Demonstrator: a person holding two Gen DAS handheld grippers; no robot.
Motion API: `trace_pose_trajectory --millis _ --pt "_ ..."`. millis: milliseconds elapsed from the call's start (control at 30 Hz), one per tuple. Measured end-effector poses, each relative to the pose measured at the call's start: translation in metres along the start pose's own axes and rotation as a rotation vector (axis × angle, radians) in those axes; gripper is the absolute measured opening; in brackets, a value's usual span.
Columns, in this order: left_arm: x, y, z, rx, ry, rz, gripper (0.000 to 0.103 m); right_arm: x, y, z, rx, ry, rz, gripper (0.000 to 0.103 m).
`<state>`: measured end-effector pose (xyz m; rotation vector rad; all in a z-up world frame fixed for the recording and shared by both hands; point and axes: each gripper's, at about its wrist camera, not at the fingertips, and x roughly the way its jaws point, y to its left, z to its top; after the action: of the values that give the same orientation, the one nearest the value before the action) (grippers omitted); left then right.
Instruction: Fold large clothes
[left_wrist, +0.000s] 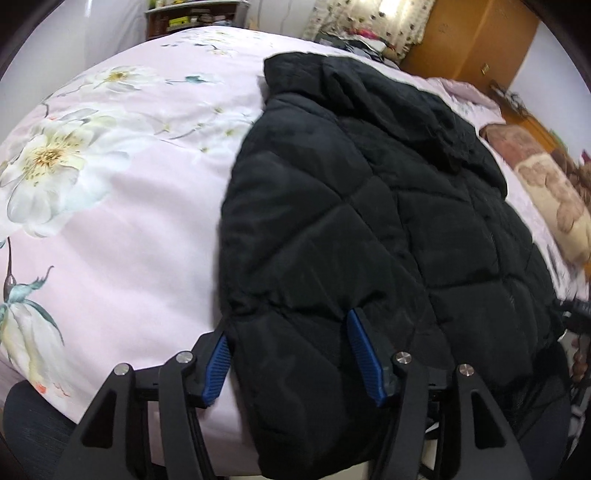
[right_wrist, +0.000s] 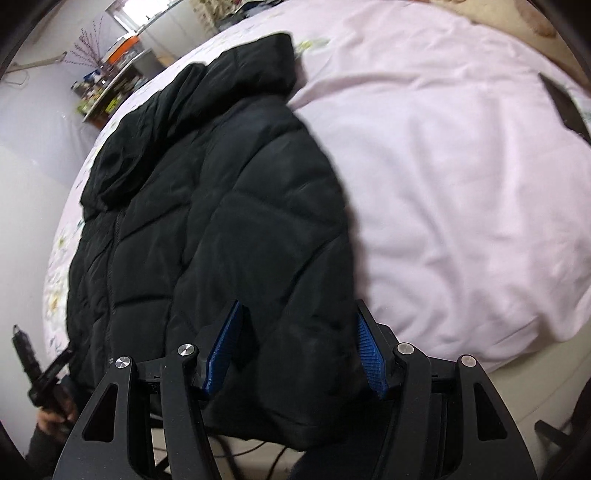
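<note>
A black quilted puffer jacket (left_wrist: 369, 221) lies lengthwise on the pink bed, hood at the far end, hem hanging over the near edge. It also shows in the right wrist view (right_wrist: 207, 206). My left gripper (left_wrist: 290, 354) is open, its blue fingers straddling the jacket's left hem corner. My right gripper (right_wrist: 299, 350) is open, its blue fingers straddling the jacket's right hem corner. Neither pair of pads presses the fabric.
The bed has a pink floral cover (left_wrist: 110, 184) and a plain pink quilt (right_wrist: 461, 166). A brown patterned pillow (left_wrist: 550, 192) lies at the right. A shelf (left_wrist: 192, 18) and a wooden wardrobe (left_wrist: 476, 37) stand beyond the bed. The other handle shows at lower left (right_wrist: 40, 369).
</note>
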<state>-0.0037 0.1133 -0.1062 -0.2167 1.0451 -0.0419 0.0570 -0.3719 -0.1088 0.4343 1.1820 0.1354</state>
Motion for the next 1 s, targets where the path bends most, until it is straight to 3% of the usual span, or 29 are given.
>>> trace_pose_trajectory --millis 67,133,200,233,433,667,1000 --pt "0.002 -0.001 0.0 0.004 0.011 0.006 0.062 0.005 0.003 -0.001 -0.003 0.026 -0.006 0.06" --pt "-0.003 -0.002 0.002 0.005 0.017 -0.002 0.039 0.005 0.005 0.0 0.006 0.028 -0.013 0.042" --pt "-0.012 -0.007 0.004 0.022 0.001 0.004 0.024 -0.002 0.006 0.001 0.015 0.01 0.0 0.022" --pt "-0.017 -0.009 0.007 0.03 -0.009 0.001 0.019 -0.009 0.008 0.001 0.008 -0.004 0.008 0.019" --pt "-0.067 -0.017 0.023 0.027 -0.132 -0.047 0.015 -0.052 0.031 0.004 -0.044 -0.116 0.042 0.013" --pt "-0.125 0.005 0.037 -0.059 -0.27 -0.133 0.015 -0.099 0.036 0.002 -0.029 -0.222 0.11 0.012" --pt "-0.172 0.017 0.022 -0.076 -0.34 -0.213 0.015 -0.155 0.029 -0.025 -0.004 -0.302 0.166 0.012"
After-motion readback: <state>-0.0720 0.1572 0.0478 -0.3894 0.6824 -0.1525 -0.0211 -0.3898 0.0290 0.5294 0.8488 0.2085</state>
